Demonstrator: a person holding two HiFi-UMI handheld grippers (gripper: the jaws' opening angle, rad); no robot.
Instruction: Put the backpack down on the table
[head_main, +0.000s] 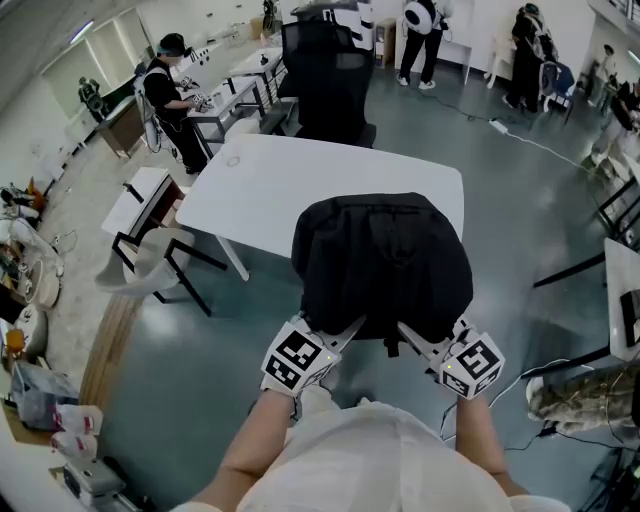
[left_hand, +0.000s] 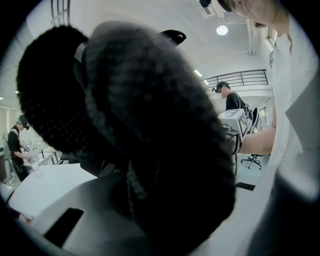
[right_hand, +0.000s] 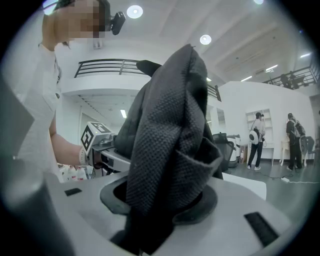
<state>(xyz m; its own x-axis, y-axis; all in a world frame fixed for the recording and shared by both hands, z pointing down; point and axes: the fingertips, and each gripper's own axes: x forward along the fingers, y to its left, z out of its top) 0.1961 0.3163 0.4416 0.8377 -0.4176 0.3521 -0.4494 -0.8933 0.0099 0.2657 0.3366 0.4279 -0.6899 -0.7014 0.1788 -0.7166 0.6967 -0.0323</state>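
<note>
A black backpack (head_main: 380, 260) hangs between my two grippers, over the near edge of the white table (head_main: 290, 180). Whether its far side rests on the tabletop I cannot tell. My left gripper (head_main: 350, 326) is shut on the pack's lower left fabric, which fills the left gripper view as a dark woven mass (left_hand: 150, 125). My right gripper (head_main: 406, 334) is shut on the lower right; there a fold of black fabric (right_hand: 170, 130) sits pinched between its jaws (right_hand: 160, 200). Each gripper shows in the other's view: the right one (left_hand: 235, 122) and the left one (right_hand: 100, 142).
A black office chair (head_main: 325, 80) stands at the table's far side. A grey chair (head_main: 150, 255) and a small side table (head_main: 140, 195) are at the left. A person (head_main: 170, 95) works at a bench behind. Another table's edge (head_main: 622, 300) is at the right, with several people at the back.
</note>
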